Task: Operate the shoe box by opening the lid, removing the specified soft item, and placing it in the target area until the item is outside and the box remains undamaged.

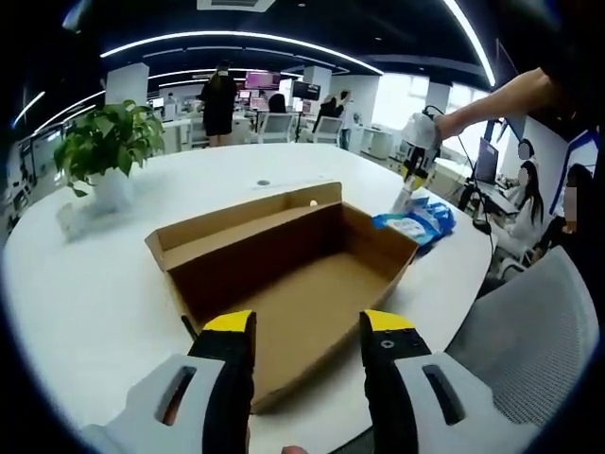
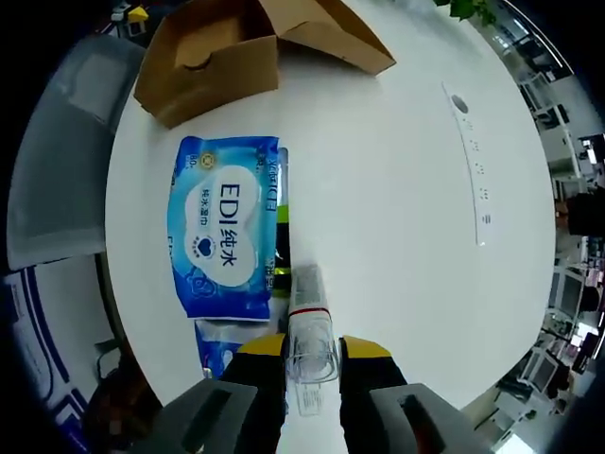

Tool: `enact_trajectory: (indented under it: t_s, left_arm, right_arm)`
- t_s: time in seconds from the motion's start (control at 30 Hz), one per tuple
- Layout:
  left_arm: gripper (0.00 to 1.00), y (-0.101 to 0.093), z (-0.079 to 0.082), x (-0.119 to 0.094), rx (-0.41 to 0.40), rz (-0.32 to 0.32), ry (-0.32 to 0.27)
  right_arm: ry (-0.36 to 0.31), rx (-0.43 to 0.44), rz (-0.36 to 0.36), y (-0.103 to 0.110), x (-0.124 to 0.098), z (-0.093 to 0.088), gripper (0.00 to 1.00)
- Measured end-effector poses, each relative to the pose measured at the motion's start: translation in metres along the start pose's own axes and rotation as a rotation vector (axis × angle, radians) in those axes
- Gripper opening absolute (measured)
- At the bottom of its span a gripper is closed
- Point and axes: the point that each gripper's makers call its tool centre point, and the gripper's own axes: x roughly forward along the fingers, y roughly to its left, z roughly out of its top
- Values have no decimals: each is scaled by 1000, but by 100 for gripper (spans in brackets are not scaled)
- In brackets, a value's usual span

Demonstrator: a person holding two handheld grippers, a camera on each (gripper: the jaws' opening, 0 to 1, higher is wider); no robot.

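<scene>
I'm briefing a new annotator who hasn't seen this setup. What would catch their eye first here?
The open brown shoe box, empty inside, lies on the white table just beyond the open left gripper. Next is the blue wet-wipes pack, flat on the table outside the box. The right gripper is shut on a clear plastic tube beside that pack.

We read "EDI" in large blue letters on white cloud-shaped panel of soft blue plastic wipes pack (image 2: 224,225) lying flat on white bench (image 2: 397,189), right gripper view. Chinese characters "纯水" follow. Smaller print beneath too small to read. Left gripper view: no legible text.
</scene>
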Motion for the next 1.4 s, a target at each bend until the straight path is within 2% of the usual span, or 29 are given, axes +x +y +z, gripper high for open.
enact_trajectory:
  t_s: [0.93, 1.4]
  left_arm:
    - [44, 1, 0, 0, -1, -1, -5]
    - [44, 0, 1, -1, -5, -1, -10]
  right_arm:
    - [9, -10, -5, -4, -3, 1, 17]
    - [-5, -20, -7, -4, -3, 9, 17]
